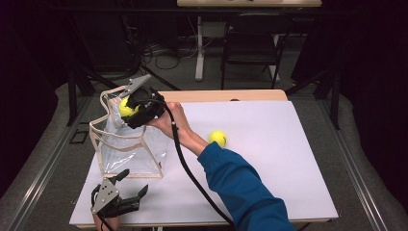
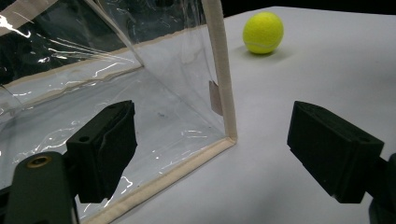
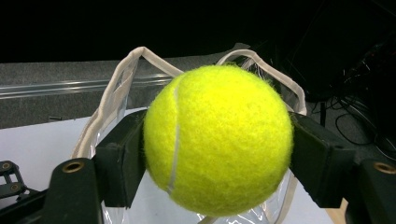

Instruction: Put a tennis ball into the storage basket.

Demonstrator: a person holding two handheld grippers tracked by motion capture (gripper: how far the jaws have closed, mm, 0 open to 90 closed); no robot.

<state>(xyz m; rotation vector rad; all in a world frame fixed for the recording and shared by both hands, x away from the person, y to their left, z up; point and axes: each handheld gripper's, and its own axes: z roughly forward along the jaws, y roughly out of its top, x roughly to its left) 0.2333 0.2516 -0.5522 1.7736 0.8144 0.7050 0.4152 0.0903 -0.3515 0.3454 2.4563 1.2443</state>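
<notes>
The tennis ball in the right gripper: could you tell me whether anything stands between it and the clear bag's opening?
Nothing visible does. The right gripper holds the tennis ball over the open top of the clear bag, whose handles lie spread beyond it.

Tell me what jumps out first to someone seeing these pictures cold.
A bright yellow tennis ball clamped in the right gripper, held above the open top of a clear plastic bag at the table's left. A second tennis ball lies loose on the white table; the left gripper waits open near the bag.
</notes>
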